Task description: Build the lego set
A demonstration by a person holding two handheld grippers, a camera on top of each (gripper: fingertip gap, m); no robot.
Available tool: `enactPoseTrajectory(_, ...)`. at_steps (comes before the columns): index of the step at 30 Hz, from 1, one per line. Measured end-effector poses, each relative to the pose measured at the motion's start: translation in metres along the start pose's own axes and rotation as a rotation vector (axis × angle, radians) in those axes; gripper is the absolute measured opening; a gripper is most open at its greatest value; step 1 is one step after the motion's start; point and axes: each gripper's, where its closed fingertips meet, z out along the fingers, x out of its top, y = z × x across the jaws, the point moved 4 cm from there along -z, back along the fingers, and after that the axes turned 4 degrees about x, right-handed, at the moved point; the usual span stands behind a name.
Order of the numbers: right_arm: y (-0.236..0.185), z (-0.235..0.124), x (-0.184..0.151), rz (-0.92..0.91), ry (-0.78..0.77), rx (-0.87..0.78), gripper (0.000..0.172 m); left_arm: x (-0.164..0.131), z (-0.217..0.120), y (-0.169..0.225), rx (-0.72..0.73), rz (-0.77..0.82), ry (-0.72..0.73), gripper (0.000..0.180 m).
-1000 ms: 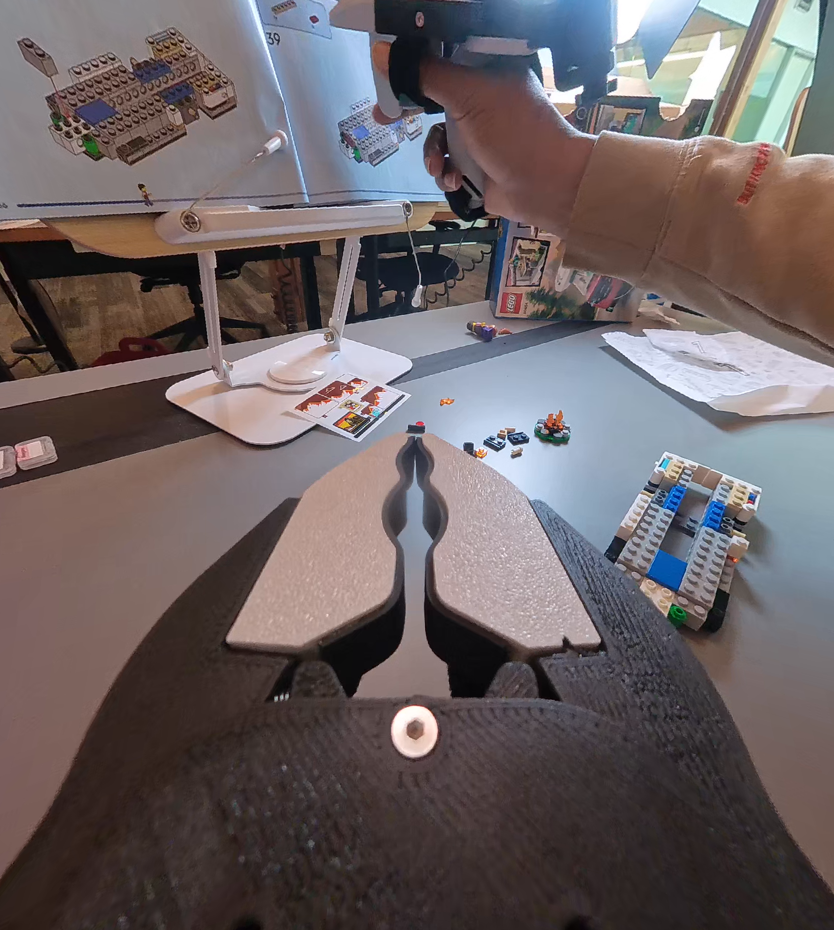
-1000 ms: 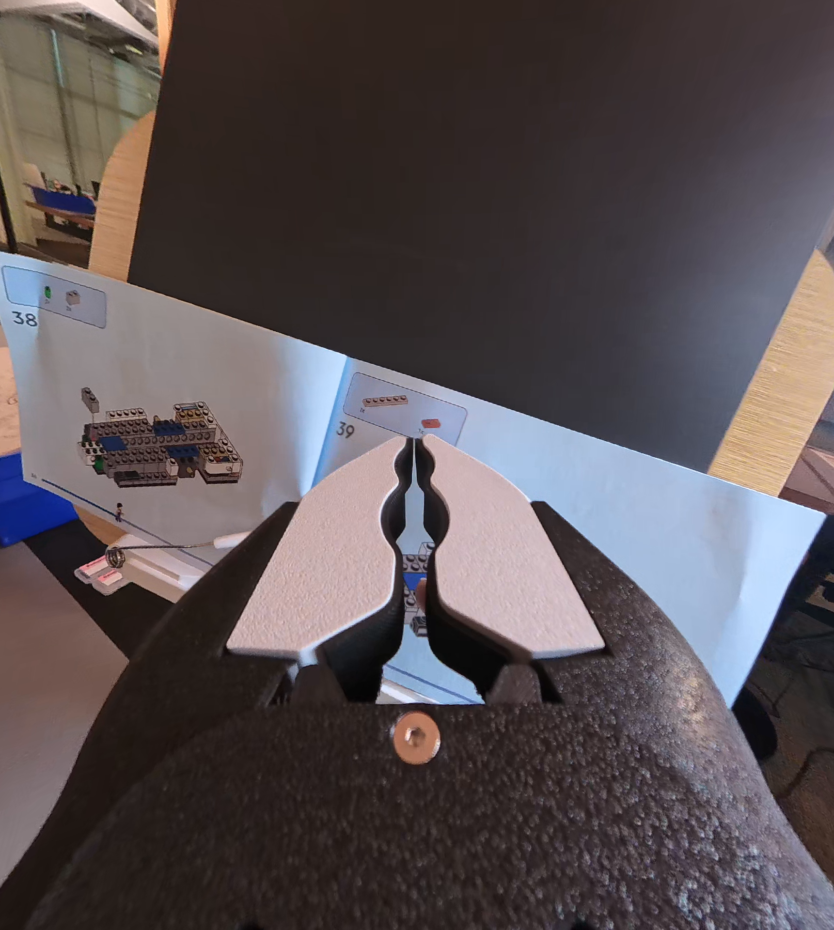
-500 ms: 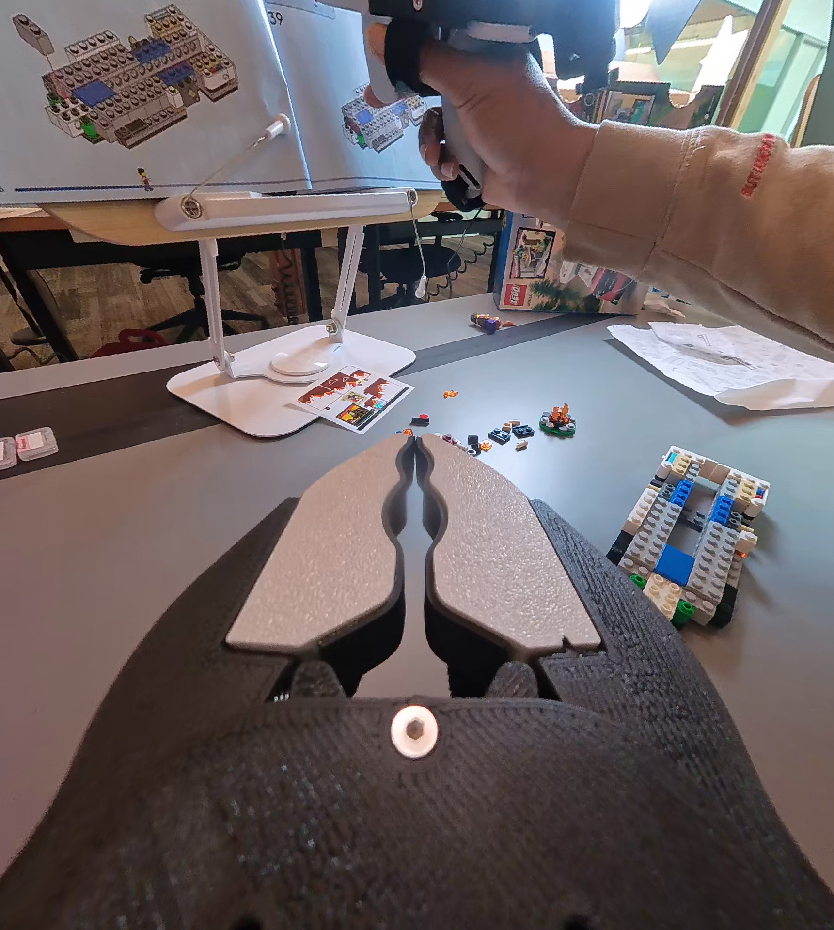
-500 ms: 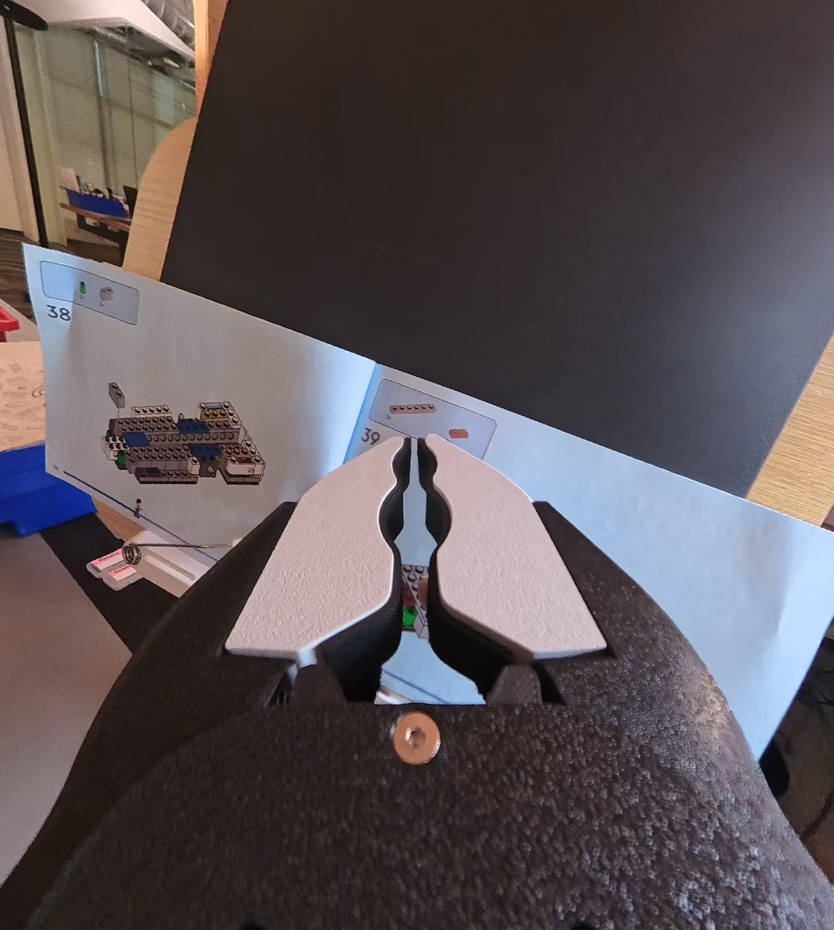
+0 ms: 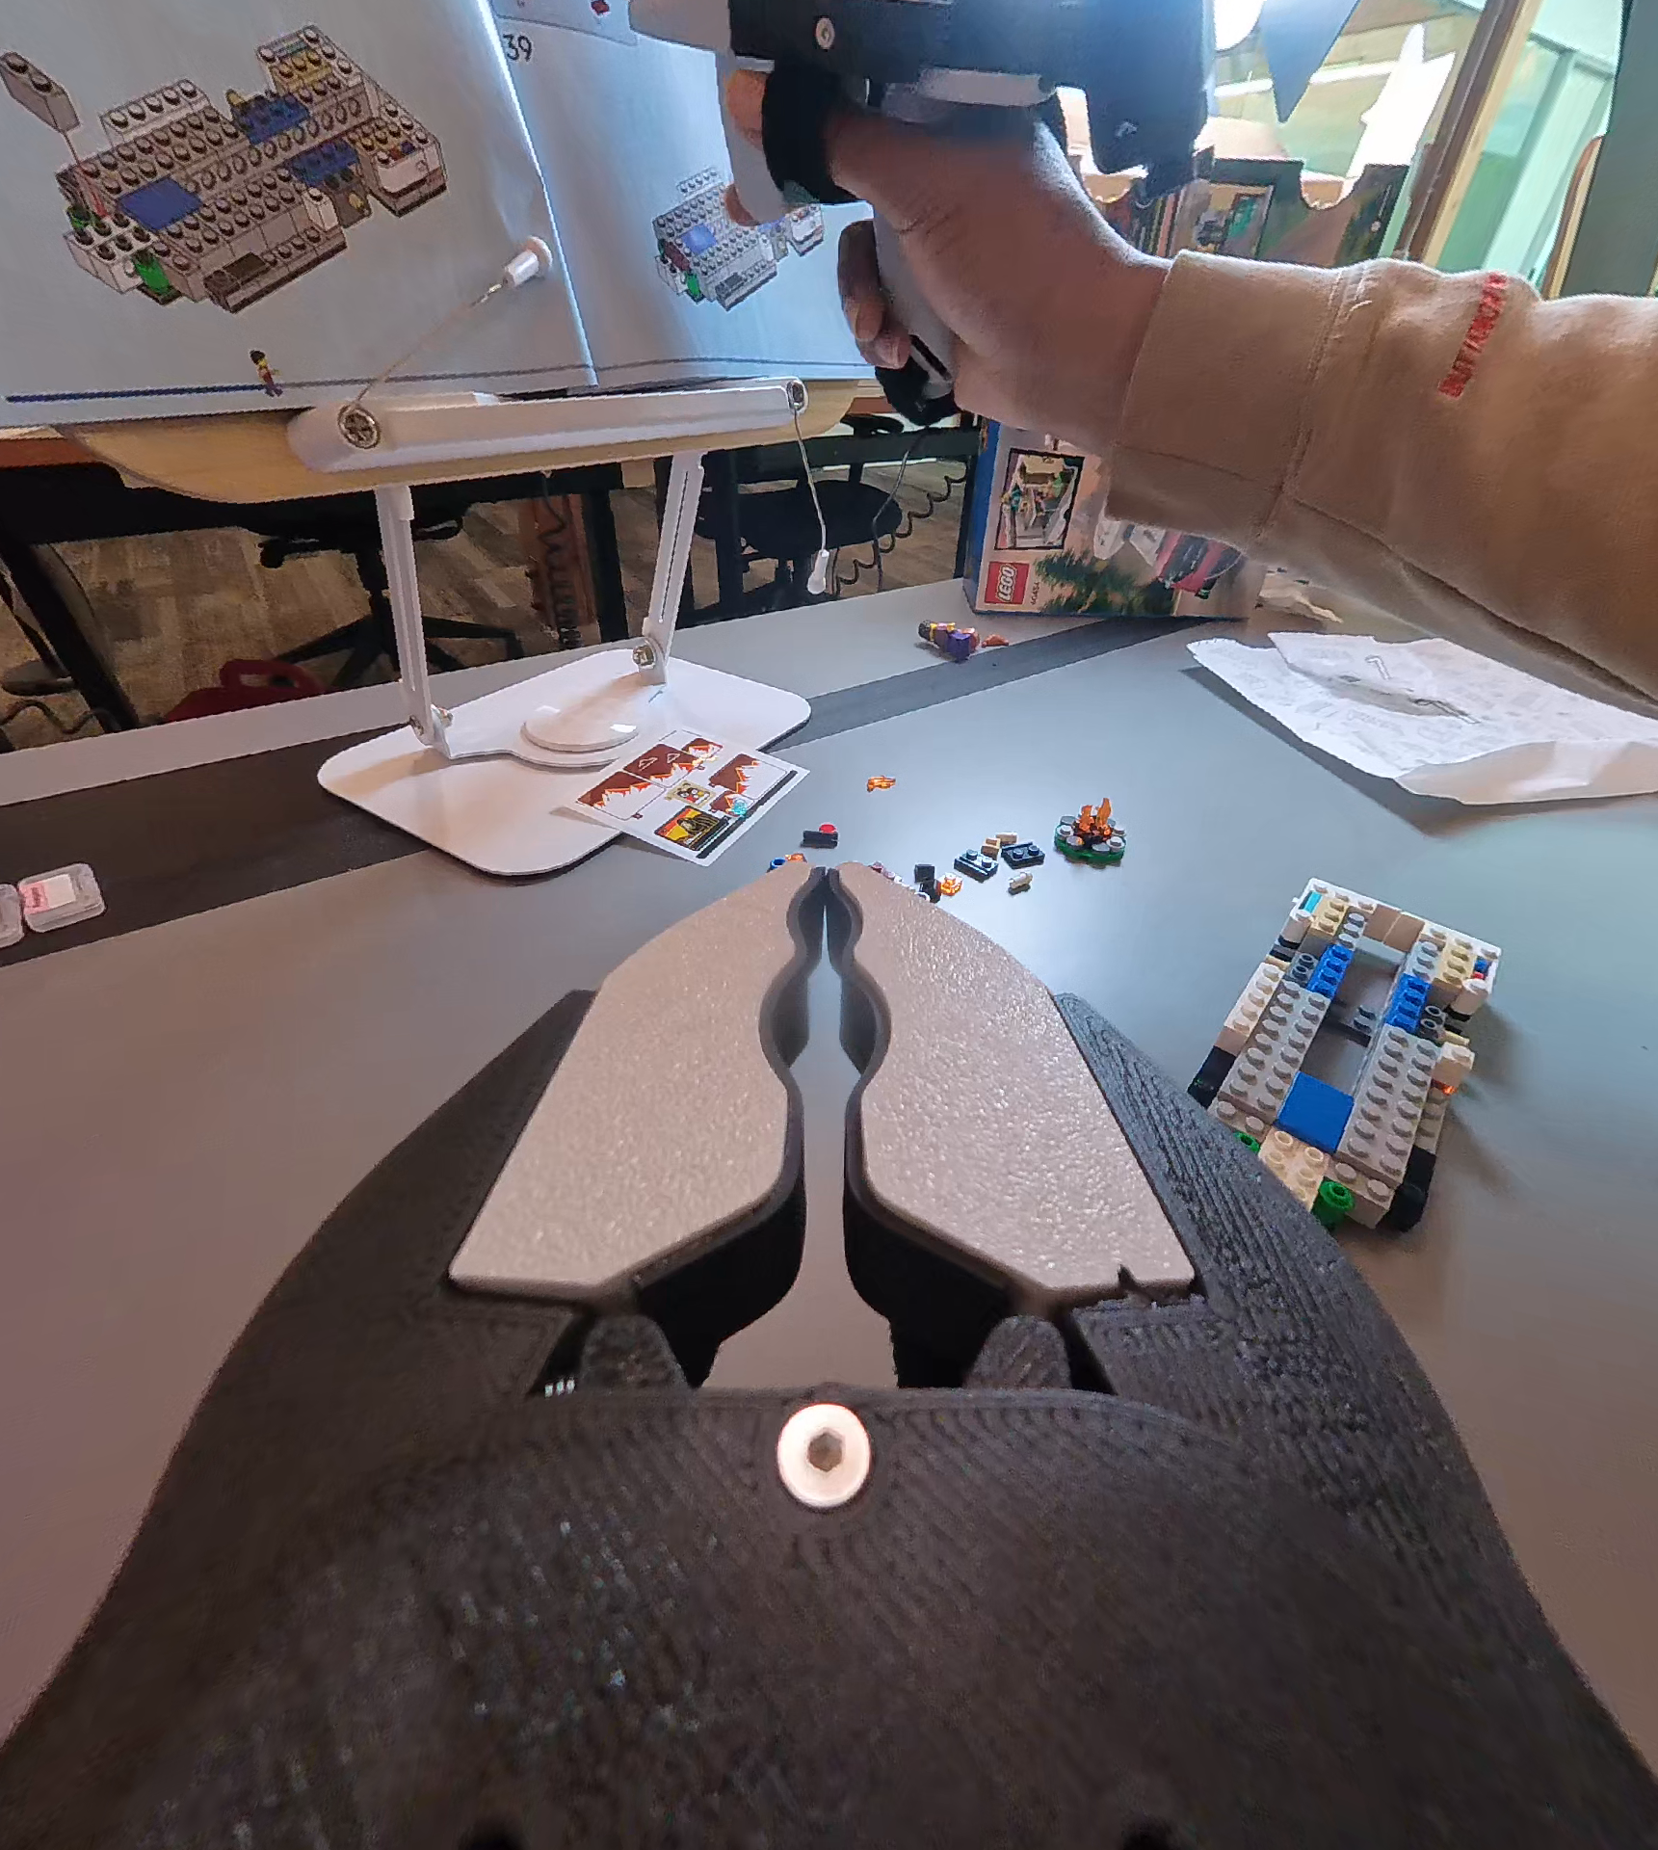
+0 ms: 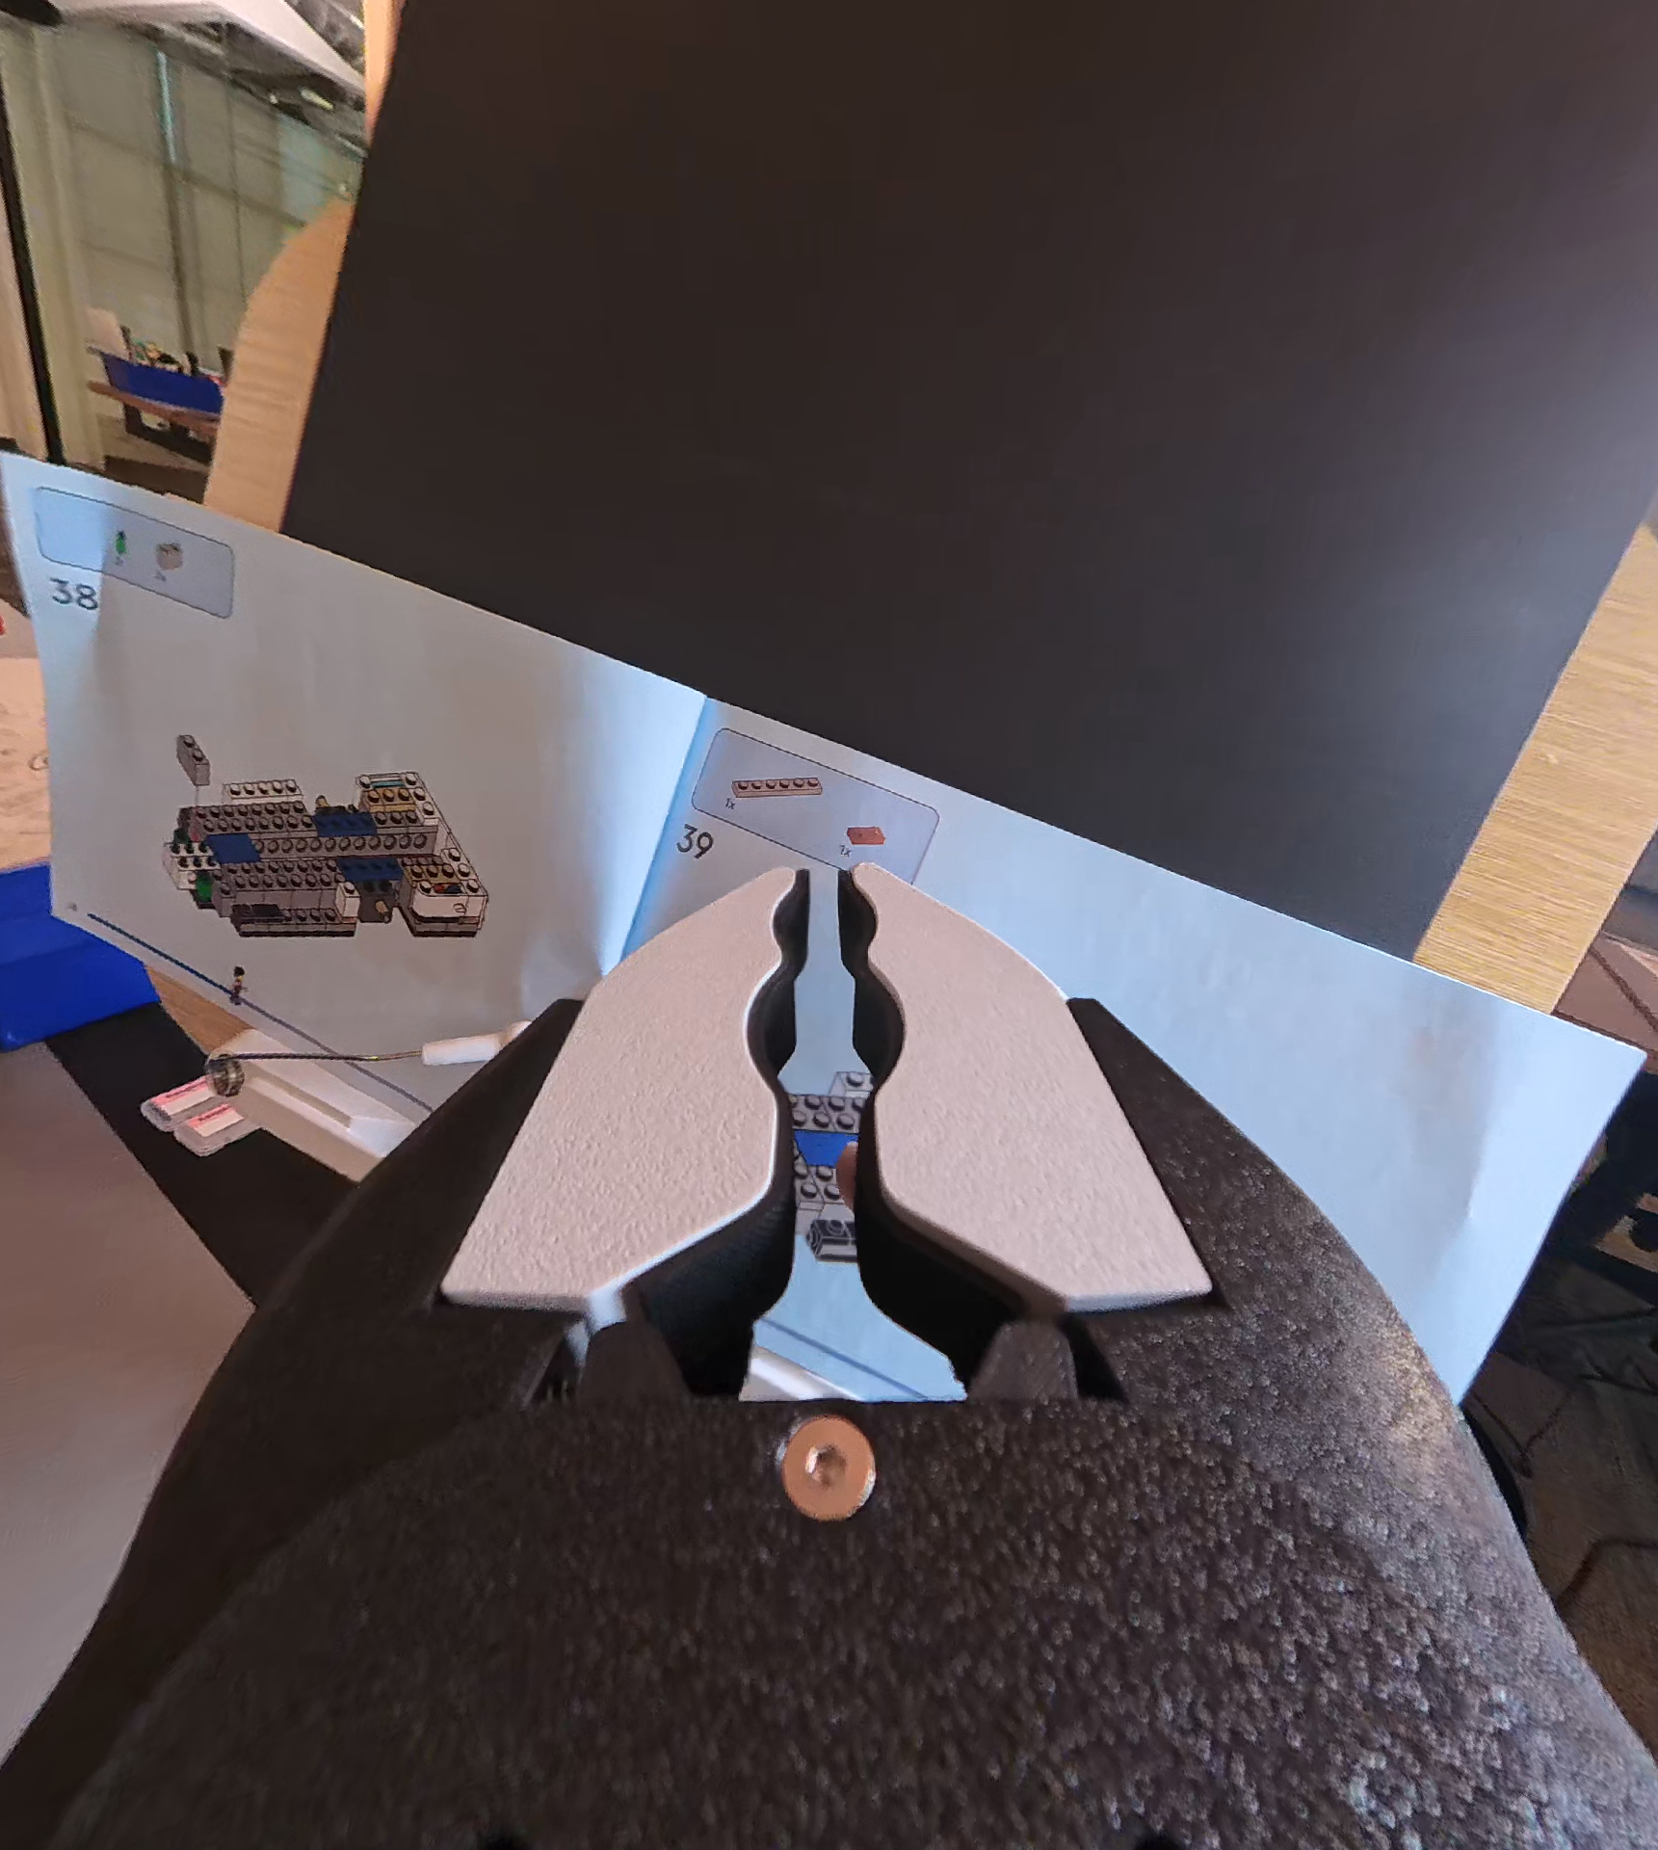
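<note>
Two grippers: the left gripper (image 5: 825, 873), fingers closed and empty, hovers over the tabletop (image 5: 204, 1101), loose bricks (image 5: 995, 861) at 12 o'clock. The right gripper (image 6: 823, 873), fingers slightly parted and empty, faces the booklet (image 6: 384, 761); its thin pages likely crease easily.

An open booklet (image 5: 234, 200) rests on a white stand (image 5: 544, 781). On the grey desk (image 5: 204, 1101) lie a sticker sheet (image 5: 689, 796), loose bricks (image 5: 995, 861), a brick model (image 5: 1345, 1051), crumpled paper (image 5: 1465, 721) and a box (image 5: 1095, 541).
</note>
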Motion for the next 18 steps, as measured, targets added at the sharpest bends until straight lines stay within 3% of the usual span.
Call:
enactPoseTrajectory(4,-0.013,-0.023,0.006,-0.069,0.008,0.075,0.013,0.001,-0.001,0.000,0.001,0.007,0.002,0.000)
enactPoseTrajectory(8,-0.033,-0.074,0.005,-0.124,-0.010,0.179,0.021,-0.001,0.000,0.002,-0.002,0.024,-0.006,0.000)
enactPoseTrajectory(13,-0.055,-0.171,-0.020,-0.082,-0.095,0.284,0.023,-0.005,0.002,0.004,-0.006,0.046,-0.035,0.000)
enactPoseTrajectory(18,-0.077,-0.278,-0.063,0.029,-0.238,0.347,0.022,-0.020,0.020,0.010,-0.053,0.047,-0.153,0.007)
